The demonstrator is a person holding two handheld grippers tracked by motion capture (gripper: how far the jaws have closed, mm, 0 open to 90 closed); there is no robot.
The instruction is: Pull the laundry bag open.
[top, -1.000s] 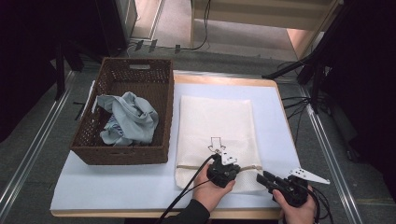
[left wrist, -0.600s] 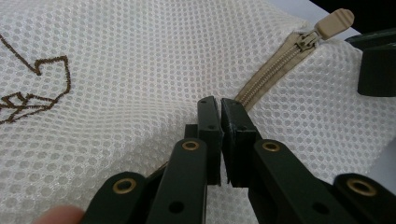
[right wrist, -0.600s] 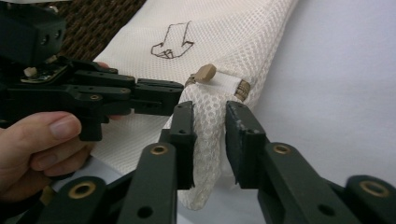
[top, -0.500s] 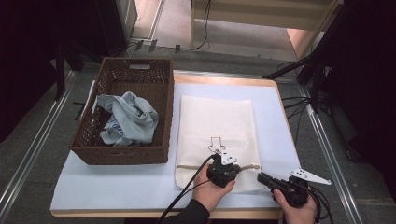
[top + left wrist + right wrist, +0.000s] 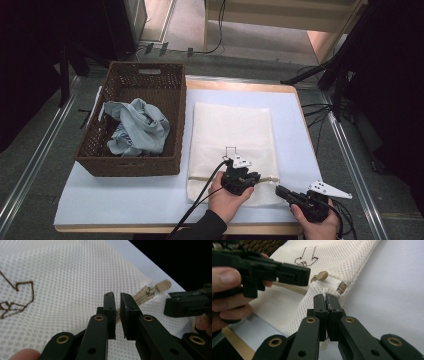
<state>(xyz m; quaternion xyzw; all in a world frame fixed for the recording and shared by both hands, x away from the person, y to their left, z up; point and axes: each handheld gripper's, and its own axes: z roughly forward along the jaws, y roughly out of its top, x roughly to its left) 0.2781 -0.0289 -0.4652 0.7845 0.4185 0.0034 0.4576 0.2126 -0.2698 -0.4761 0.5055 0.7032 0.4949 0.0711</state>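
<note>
A white mesh laundry bag [image 5: 232, 135] lies flat on the table, its tan zipper along the near edge. My right gripper [image 5: 327, 298] is shut on the mesh at the bag's near right corner, beside the zipper pull [image 5: 322, 275]; its jaws have just been closing on the fabric. In the high view the right gripper [image 5: 279, 190] sits at that corner. My left gripper [image 5: 118, 296] hovers over the mesh near the zipper [image 5: 140, 296]. Its jaws have just been opening and stand a narrow slit apart, with nothing between them. From above, the left gripper [image 5: 250, 180] rests on the bag's near edge.
A brown wicker basket [image 5: 135, 165] stands at the left and holds a crumpled light blue cloth [image 5: 137, 125]. The bag lies on a pale blue mat [image 5: 125, 195]. Cables run along the floor at the right, beyond the table's edge.
The right gripper's jaws have drawn together on the bag's corner. Both hands stay about where they were.
</note>
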